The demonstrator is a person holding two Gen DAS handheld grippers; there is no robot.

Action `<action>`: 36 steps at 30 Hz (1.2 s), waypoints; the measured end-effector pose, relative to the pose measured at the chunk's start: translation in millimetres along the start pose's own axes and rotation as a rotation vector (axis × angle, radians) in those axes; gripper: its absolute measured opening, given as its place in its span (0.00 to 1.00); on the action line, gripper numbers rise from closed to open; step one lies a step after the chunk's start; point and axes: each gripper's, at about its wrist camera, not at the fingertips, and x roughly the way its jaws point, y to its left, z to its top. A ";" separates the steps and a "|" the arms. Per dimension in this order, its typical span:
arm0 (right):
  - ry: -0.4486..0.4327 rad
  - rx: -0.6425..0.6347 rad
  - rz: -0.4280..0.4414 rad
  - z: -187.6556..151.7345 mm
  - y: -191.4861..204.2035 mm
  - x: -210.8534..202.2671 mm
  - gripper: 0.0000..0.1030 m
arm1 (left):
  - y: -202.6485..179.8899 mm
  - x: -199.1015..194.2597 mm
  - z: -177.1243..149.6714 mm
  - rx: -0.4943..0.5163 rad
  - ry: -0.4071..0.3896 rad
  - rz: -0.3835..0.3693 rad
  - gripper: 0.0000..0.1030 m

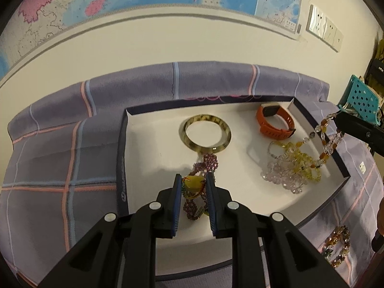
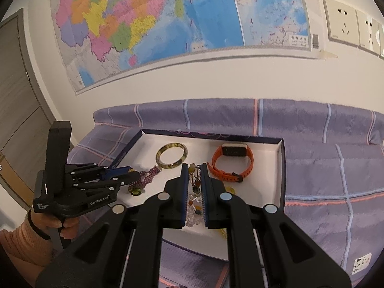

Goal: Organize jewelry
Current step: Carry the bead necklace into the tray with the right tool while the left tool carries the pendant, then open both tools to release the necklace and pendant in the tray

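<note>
While hanging above the white tray [image 1: 148,144], both jaws clamped: left on purple beads [image 1: 208,163], right on amber-and-clear strand [image 2: 195,180].

Room and backdrop: cream wall, map, cloth-covered surface.

A plain cream-painted wall [image 2: 216,76] carries a large multicoloured paper map [image 2: 168,19], with white plastic wall sockets [image 2: 343,21] to its right. A grey wood-grain door [image 2: 14,100] stands at the far left. A lilac checked cloth with pink and blue stripes [image 2: 324,168] covers the work surface against the wall. A teal perforated plastic basket [image 1: 362,100] sits at the right edge. Lighting is warm and even.
</note>
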 end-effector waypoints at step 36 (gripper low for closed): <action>0.060 0.039 -0.043 -28.6 -2.4 2.6 0.52 | -4.3 -61.7 -29.4 0.036 -0.128 0.021 0.79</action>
